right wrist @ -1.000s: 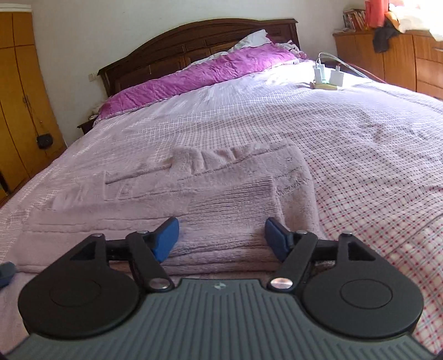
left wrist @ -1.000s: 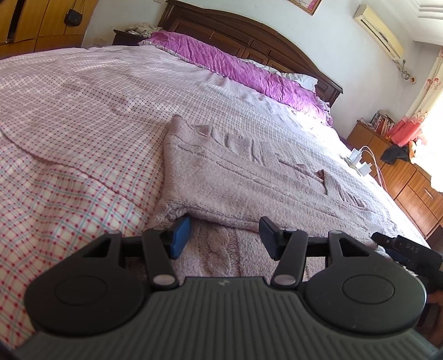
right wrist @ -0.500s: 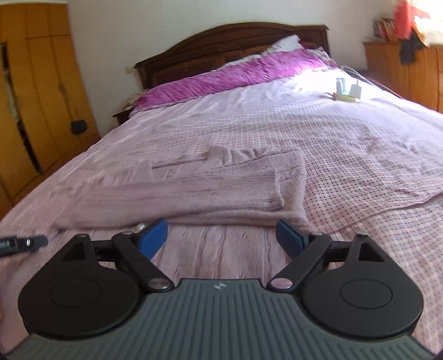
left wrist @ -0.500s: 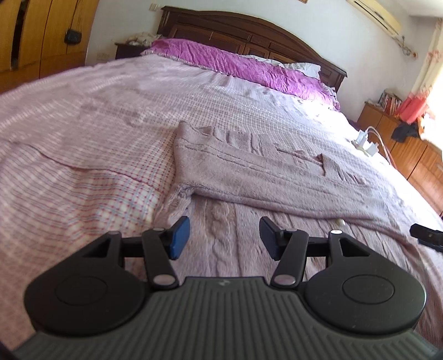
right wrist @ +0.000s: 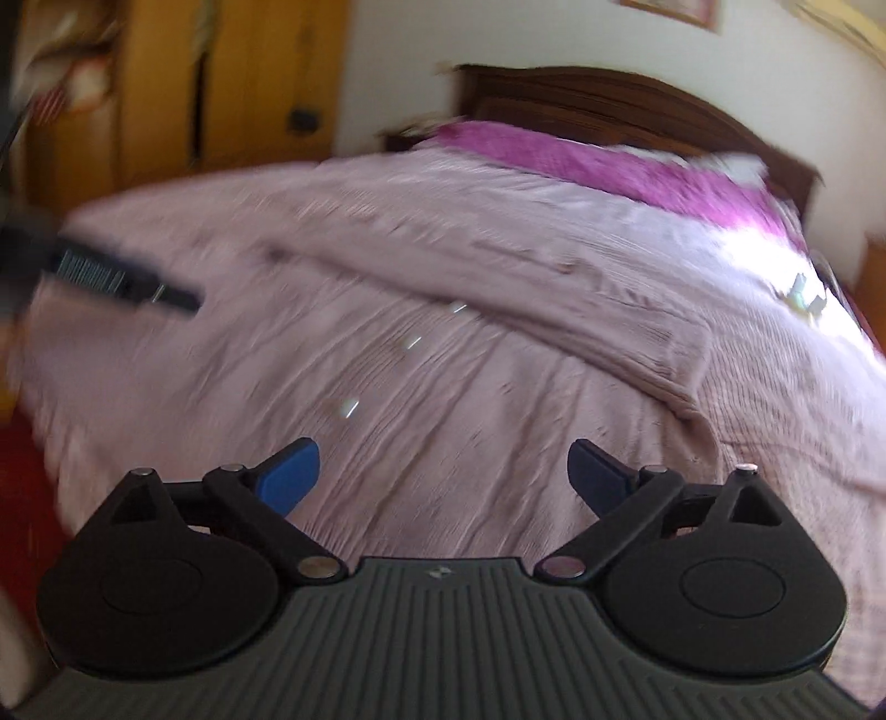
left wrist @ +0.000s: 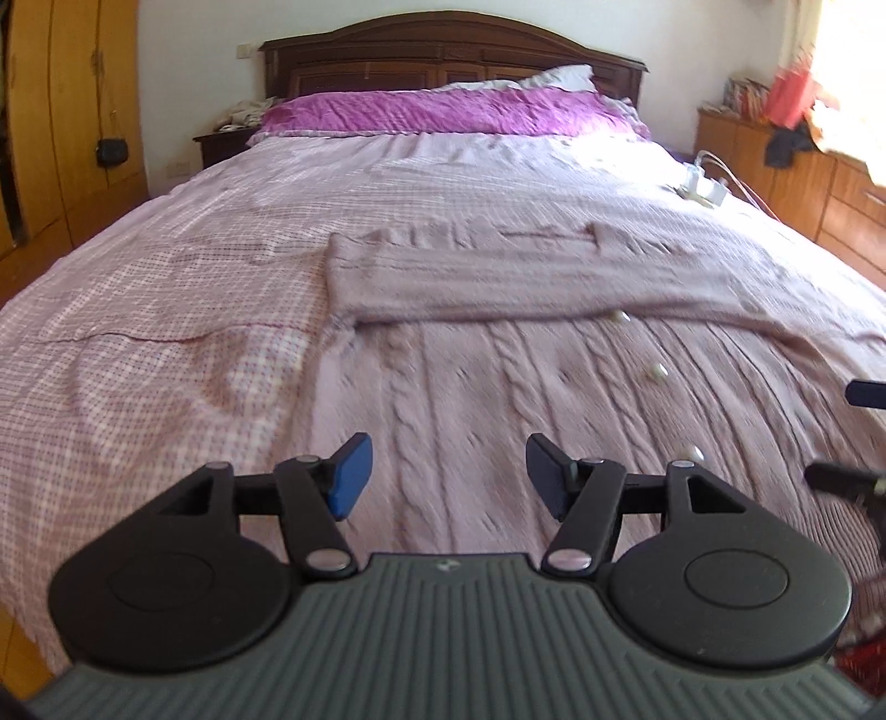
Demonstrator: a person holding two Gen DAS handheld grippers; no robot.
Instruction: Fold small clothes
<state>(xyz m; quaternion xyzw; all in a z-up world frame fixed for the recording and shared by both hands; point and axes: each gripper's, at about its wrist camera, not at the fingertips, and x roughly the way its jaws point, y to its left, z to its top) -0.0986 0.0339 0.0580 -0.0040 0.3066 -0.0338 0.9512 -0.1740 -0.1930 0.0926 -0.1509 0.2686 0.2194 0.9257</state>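
Since a moment ago: both grippers have pulled back from the folded edge, so more of the cable-knit front lies open in front of them; the right wrist view has swung round and gone blurry.
Left gripper (left wrist: 448, 471): jaws wide apart, nothing between the blue pads (left wrist: 349, 476), hanging over the near end of the knit.
Right gripper (right wrist: 446, 476): jaws spread wider, empty, over the same garment; seen from the left wrist view, its dark fingers poke in at 3 o'clock.
Cardigan (left wrist: 498, 387): a dusty-pink knitted piece, lying flat on the bed, running from the grippers toward 12 o'clock; cable ribs on the near half.
Folded part (left wrist: 498, 277): the far portion is doubled over across the body, its edge running side to side; in the right wrist view it slants from 10 o'clock down to 3 o'clock.
Buttons (left wrist: 659, 372): pale, round, in a line on the near half, toward 2 o'clock from the left gripper.
Bedspread (left wrist: 166, 332): pink checked, under the cardigan, showing at 9 o'clock.
Pillows (left wrist: 443, 113): magenta, against the dark headboard (left wrist: 443, 50) at 12 o'clock.
Chargers (left wrist: 700, 191): white, on the bed at 2 o'clock, well apart from the knit.
Wardrobe (left wrist: 66, 122): wooden, at 10 o'clock.
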